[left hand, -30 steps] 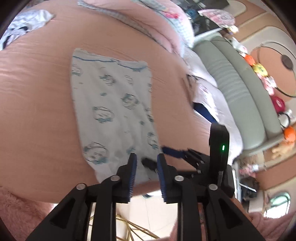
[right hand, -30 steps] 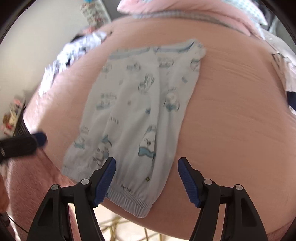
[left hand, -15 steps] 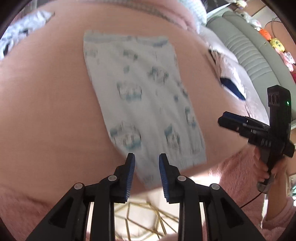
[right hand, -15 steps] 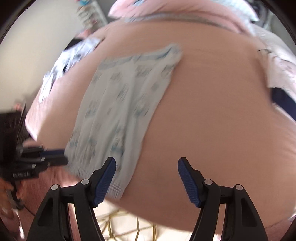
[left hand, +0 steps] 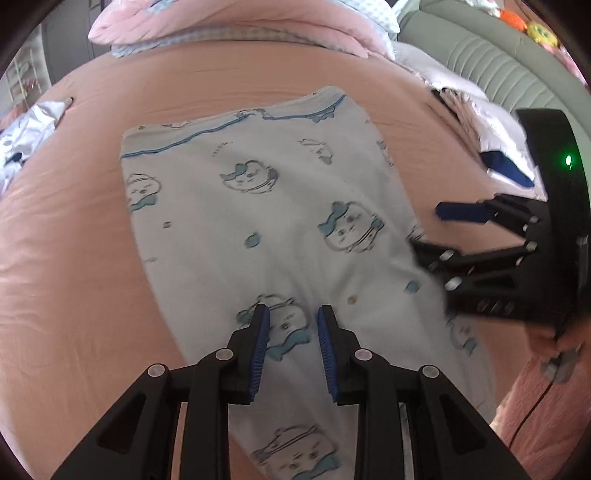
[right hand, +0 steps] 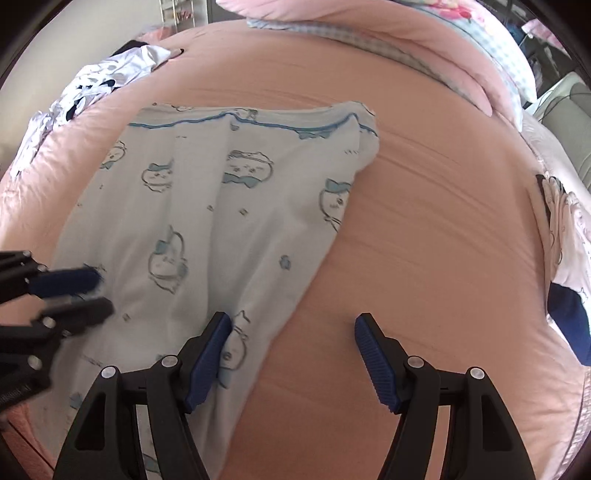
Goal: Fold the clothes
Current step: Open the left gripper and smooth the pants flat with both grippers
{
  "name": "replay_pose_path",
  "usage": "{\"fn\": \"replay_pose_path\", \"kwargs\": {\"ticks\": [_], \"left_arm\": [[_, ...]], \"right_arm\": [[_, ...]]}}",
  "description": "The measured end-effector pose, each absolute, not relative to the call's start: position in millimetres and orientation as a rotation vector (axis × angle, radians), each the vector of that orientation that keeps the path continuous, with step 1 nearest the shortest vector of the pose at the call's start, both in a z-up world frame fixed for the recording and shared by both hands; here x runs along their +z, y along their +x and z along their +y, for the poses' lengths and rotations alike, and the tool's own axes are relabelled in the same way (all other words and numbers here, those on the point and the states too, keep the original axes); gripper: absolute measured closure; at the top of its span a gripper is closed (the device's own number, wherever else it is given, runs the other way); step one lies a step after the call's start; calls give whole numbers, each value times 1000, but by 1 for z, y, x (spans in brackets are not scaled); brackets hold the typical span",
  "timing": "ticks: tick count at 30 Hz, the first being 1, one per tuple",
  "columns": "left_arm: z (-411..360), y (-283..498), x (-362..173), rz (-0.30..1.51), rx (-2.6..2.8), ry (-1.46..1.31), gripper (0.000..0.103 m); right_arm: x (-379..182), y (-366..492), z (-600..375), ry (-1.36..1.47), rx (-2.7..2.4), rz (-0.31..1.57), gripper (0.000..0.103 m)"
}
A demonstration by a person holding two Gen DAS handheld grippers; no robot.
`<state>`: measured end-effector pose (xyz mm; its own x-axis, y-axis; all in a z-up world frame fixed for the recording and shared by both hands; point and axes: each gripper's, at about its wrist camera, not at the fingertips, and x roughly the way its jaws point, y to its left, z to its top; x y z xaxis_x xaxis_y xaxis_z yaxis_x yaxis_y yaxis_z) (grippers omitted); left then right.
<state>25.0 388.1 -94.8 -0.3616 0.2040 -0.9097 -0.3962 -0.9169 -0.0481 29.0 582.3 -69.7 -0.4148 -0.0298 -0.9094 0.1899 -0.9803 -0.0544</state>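
A pale blue garment printed with cartoon faces lies flat on the pink bed sheet, its blue-trimmed waistband at the far end. My left gripper hovers over the garment's near middle, fingers narrowly open with only cloth seen below the gap. In the right wrist view the same garment fills the left half. My right gripper stands wide open at the garment's right edge, its left finger over the cloth and its right finger over bare sheet. Each gripper shows in the other's view: the right gripper and the left gripper.
Pink pillows and a checked quilt line the far side of the bed. A green sofa stands at the right. Loose white clothes lie at the far left. A stack of clothes with a navy piece sits at the right edge.
Both grippers have moved forward from the bed's near edge to above the garment and closer to it. The finger gaps look the same as before.
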Motion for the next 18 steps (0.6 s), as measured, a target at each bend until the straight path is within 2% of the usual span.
{"fn": "replay_pose_path", "kwargs": {"ticks": [2, 3, 4, 6, 9, 11, 15, 18], "left_arm": [[386, 33, -92, 460, 2360, -1546, 72], [381, 34, -90, 492, 2381, -1565, 61], [375, 35, -88, 499, 2399, -1582, 59], [368, 31, -81, 436, 2424, -1544, 59], [369, 21, -68, 330, 2431, -1450, 59], [376, 13, -64, 259, 2412, -1371, 59], [390, -15, -77, 126, 2345, -1403, 59], [385, -33, -93, 133, 2323, -1475, 59]], "right_arm": [[-68, 34, 601, 1640, -2554, 196, 34], [-67, 36, 611, 1659, -2576, 205, 34], [-66, 38, 619, 1687, -2609, 253, 34], [-61, 42, 636, 1732, -2680, 343, 34], [-43, 43, 644, 1682, -2654, 134, 34], [-32, 39, 625, 1599, -2628, 71, 34], [-44, 11, 602, 1598, -2589, 192, 34], [-55, -11, 585, 1609, -2558, 301, 34]]}}
